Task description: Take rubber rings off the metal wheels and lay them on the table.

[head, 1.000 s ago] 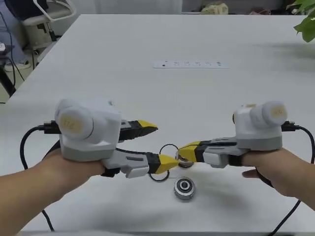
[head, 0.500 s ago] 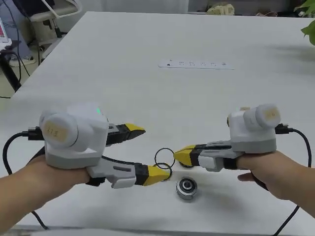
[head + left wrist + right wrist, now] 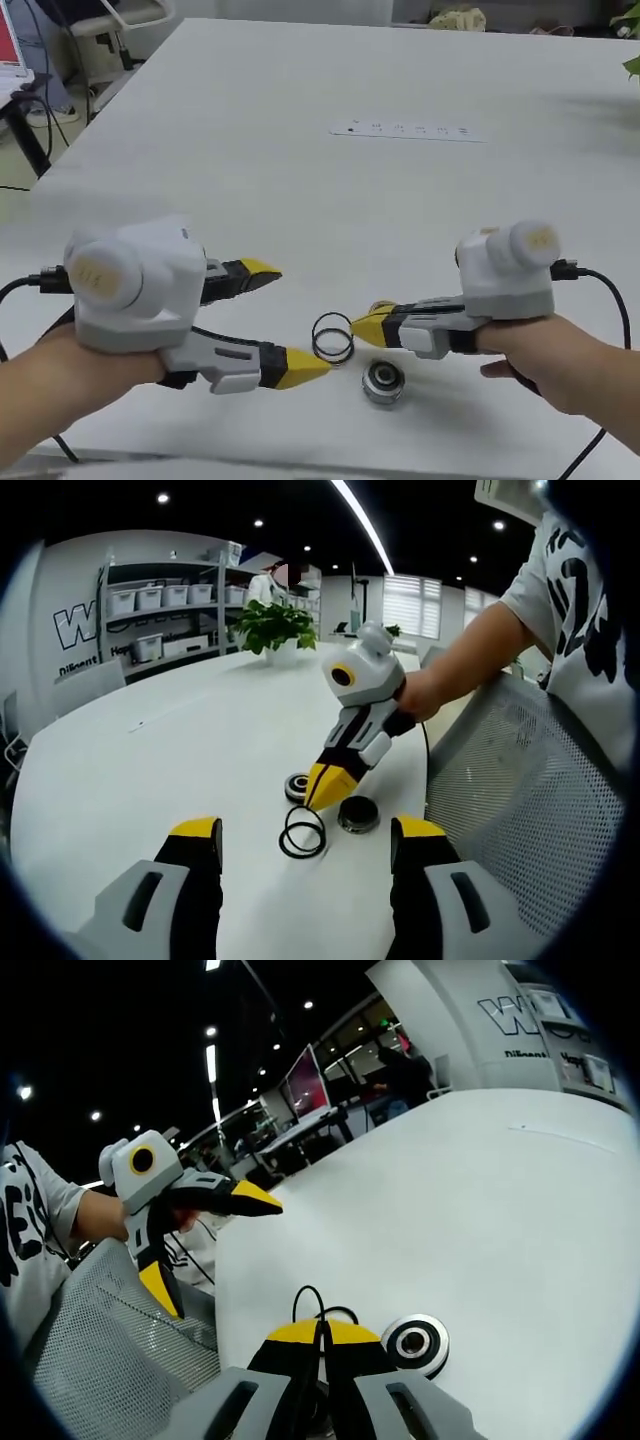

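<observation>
While the left gripper [image 3: 295, 317] hangs with jaws wide apart, the right gripper [image 3: 356, 326] is closed, apparently pinching the rubber ring [image 3: 333, 338] low over the table [image 3: 300, 150]. A metal wheel [image 3: 382, 381] lies just beside it.

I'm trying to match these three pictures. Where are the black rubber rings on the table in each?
Head view: rubber rings low centre, left of the shut right claw.
Left gripper view: low centre, between the tips of the open left claw.
Right gripper view: bottom centre, peeking over its own tips.
Shared landmark: the right claw's yellow tip, beside the rings everywhere.
</observation>
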{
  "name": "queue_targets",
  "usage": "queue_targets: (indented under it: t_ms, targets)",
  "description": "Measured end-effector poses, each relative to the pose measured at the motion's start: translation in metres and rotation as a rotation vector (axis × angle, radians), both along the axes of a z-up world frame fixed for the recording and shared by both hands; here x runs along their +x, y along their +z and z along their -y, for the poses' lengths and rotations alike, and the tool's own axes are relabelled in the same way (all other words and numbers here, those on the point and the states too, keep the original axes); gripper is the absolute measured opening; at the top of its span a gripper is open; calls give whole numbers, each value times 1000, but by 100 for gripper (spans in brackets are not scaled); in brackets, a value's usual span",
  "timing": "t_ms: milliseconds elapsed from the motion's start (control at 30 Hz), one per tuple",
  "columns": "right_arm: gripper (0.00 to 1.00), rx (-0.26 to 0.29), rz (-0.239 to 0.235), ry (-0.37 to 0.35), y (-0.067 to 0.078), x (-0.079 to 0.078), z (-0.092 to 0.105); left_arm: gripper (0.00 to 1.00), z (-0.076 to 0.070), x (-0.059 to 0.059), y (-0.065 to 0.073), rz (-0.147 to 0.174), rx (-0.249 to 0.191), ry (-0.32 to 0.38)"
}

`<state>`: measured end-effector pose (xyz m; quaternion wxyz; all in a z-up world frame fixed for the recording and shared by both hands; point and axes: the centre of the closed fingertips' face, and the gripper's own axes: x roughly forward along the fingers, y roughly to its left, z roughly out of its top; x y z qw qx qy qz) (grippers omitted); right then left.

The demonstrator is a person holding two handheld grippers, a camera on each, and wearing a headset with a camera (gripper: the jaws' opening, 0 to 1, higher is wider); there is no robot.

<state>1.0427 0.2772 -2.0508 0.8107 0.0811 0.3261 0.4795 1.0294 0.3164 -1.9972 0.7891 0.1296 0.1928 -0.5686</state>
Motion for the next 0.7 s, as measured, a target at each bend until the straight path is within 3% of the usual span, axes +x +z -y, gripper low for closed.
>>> queue_targets:
  t_ms: [400, 700]
  targets:
    - [0, 6, -66, -23, -11, 1, 0, 66, -5, 0, -3, -6, 8, 5]
    - [0, -27, -65, -36, -16, 2, 4, 65, -5, 0, -6, -17, 11, 11]
